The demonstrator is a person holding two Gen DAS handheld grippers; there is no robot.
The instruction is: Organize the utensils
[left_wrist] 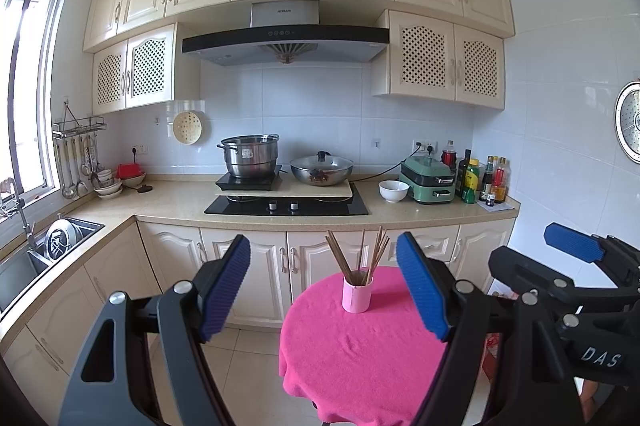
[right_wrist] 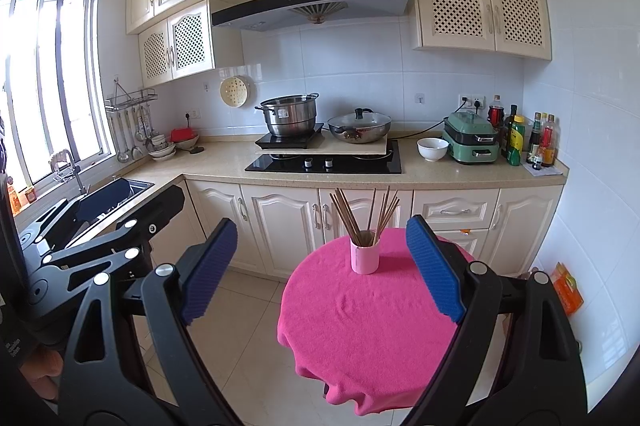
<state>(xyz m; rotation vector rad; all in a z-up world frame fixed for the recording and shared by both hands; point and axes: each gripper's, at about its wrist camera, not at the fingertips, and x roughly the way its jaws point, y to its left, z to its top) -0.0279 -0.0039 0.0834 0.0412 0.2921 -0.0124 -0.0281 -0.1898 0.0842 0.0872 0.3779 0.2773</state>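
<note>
A pink cup (left_wrist: 357, 295) stands upright on a round table with a pink cloth (left_wrist: 360, 354). Several brown chopsticks (left_wrist: 372, 254) stand in it, fanned out. My left gripper (left_wrist: 324, 286) is open and empty, held back from the table, with the cup seen between its blue pads. In the right wrist view the same cup (right_wrist: 365, 257) with chopsticks (right_wrist: 370, 212) stands at the far side of the table (right_wrist: 360, 326). My right gripper (right_wrist: 320, 268) is open and empty, also short of the table. The right gripper shows at the right of the left wrist view (left_wrist: 576, 250).
A kitchen counter (left_wrist: 180, 202) runs behind the table with a steel pot (left_wrist: 250, 154), a wok (left_wrist: 321, 168), a white bowl (left_wrist: 393, 190), a green cooker (left_wrist: 428, 182) and bottles (left_wrist: 486, 178). A sink (left_wrist: 44, 250) is at the left. Ladles (left_wrist: 74, 166) hang on a wall rack.
</note>
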